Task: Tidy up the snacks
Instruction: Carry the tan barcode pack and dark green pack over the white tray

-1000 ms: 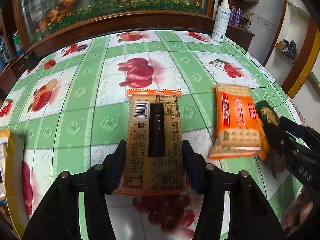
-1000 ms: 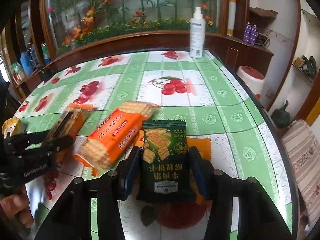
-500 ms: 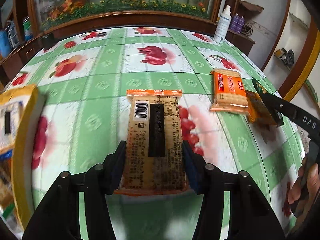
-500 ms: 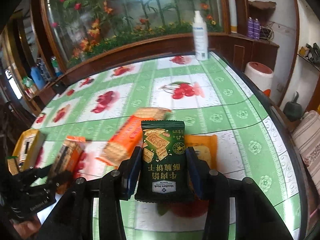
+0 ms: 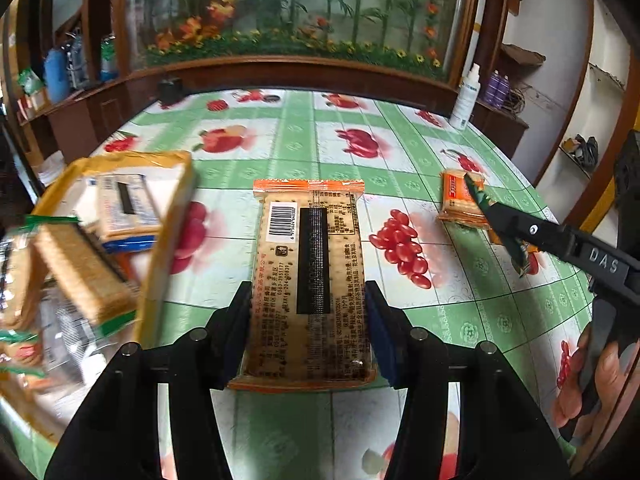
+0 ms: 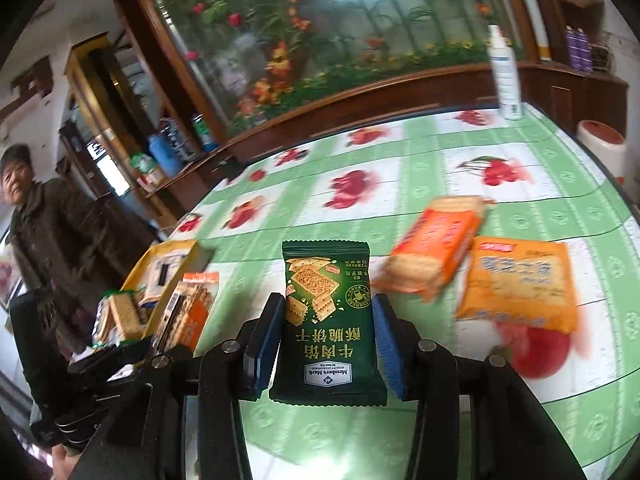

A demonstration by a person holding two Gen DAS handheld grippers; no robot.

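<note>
A round table with a green checked fruit-print cloth (image 5: 296,148) stands before a wooden cabinet with a flower-painted glass panel. Nearest, the left gripper (image 5: 308,320) holds an orange-edged cracker pack (image 5: 310,276) by its long sides, the long axis pointing straight ahead, barcode face up. The right gripper (image 6: 326,344) is clamped on a green cracker packet (image 6: 328,320), also lengthwise. The yellow snack box (image 5: 160,240), already holding several packs, lies just to the left of the left gripper's pack and near it, so I judge the left hand is the nearer one to deliver first. Farther right on the cloth lie an orange biscuit pack (image 6: 434,252) and a yellow packet (image 6: 520,280), not yet sorted.
</note>
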